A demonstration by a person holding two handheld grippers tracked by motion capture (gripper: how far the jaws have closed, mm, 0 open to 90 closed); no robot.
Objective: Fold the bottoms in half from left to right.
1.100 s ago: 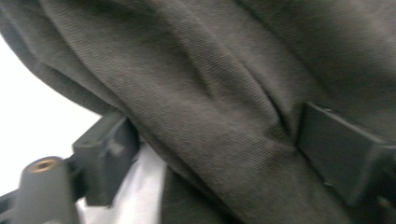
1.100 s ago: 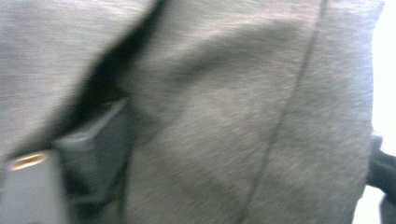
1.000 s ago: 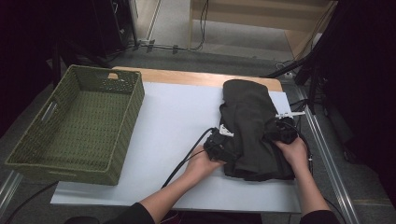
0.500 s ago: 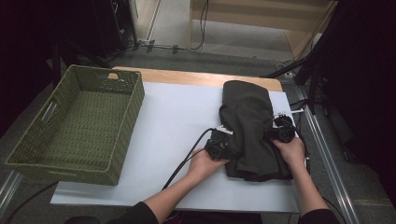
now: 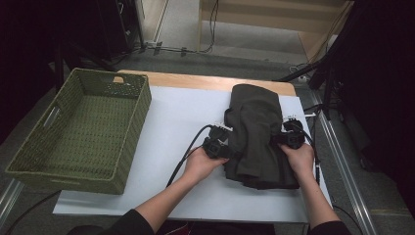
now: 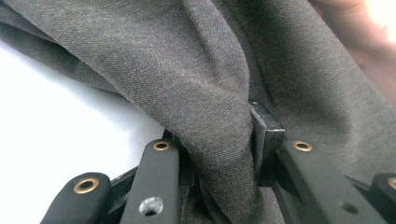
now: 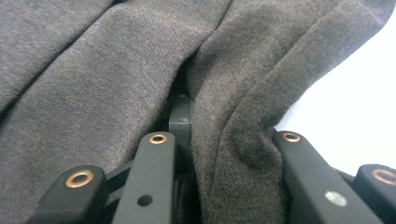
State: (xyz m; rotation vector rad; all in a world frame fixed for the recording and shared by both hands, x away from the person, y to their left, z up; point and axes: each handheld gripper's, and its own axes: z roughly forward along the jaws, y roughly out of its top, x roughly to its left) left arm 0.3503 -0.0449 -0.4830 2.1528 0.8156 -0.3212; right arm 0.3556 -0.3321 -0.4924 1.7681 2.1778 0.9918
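Note:
A dark grey-brown folded garment [image 5: 257, 132] lies on the right half of the white table [image 5: 176, 117]. My left gripper [image 5: 222, 147] is at its left edge, and in the left gripper view a thick fold of the garment [image 6: 219, 116] is pinched between the black jaws. At the garment's right edge is my right gripper [image 5: 286, 138], which in the right gripper view is shut on a bunched fold of the same cloth [image 7: 229, 135]. Both hands rest at the garment's near corners.
A green woven basket [image 5: 78, 132] stands empty on the left side of the table. A black cable [image 5: 188, 149] trails from the left gripper toward the near edge. Wooden strip and floor cables lie beyond the far edge.
Both grippers have drawn a little toward the person and inward, bunching the garment's near part. The basket has not moved.

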